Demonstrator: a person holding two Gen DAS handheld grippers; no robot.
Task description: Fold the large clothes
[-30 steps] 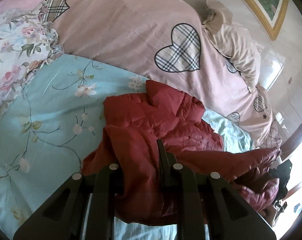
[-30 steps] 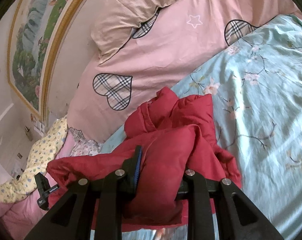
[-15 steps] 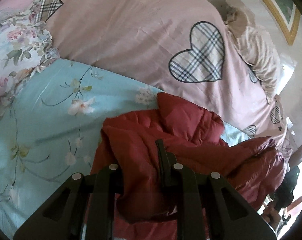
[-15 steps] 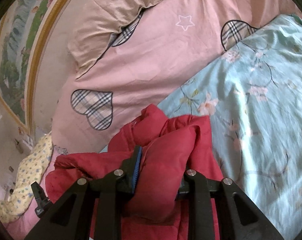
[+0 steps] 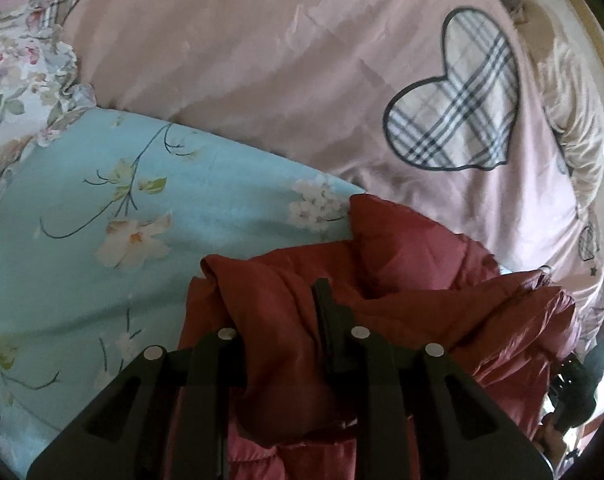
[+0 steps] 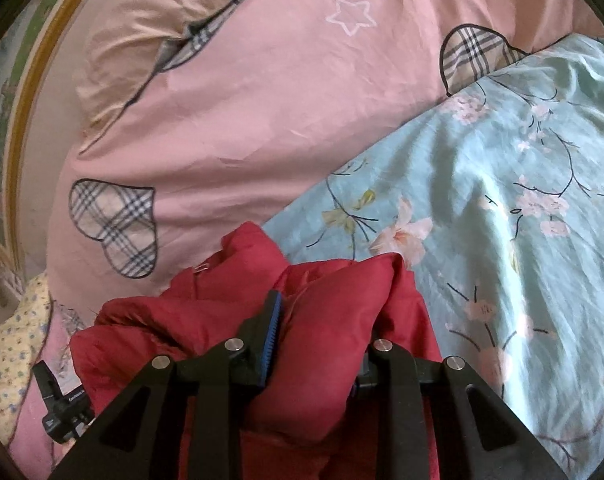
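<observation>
A dark red puffer jacket (image 5: 414,280) lies bunched on a light blue floral sheet (image 5: 102,208). My left gripper (image 5: 282,316) is shut on a thick fold of the jacket, which hides its left finger. In the right wrist view the same red jacket (image 6: 230,280) hangs from my right gripper (image 6: 322,320), shut on a padded fold of it; its blue-padded left finger (image 6: 272,328) shows, the right finger is buried in fabric. The other gripper shows at the edge of each view, low right (image 5: 578,392) and low left (image 6: 62,416).
A pink duvet with plaid hearts (image 5: 302,60) lies beyond the jacket, with a beige pillow (image 6: 162,20) at the head. A floral quilt (image 5: 18,64) lies at the far left. A gold-framed picture (image 6: 22,80) hangs on the wall. A yellow-patterned cloth (image 6: 18,340) lies by the bed's edge.
Both grippers have moved forward toward the pink duvet, carrying the held folds of the jacket with them. The bed now looks closer in both views. Both grips are unchanged.
</observation>
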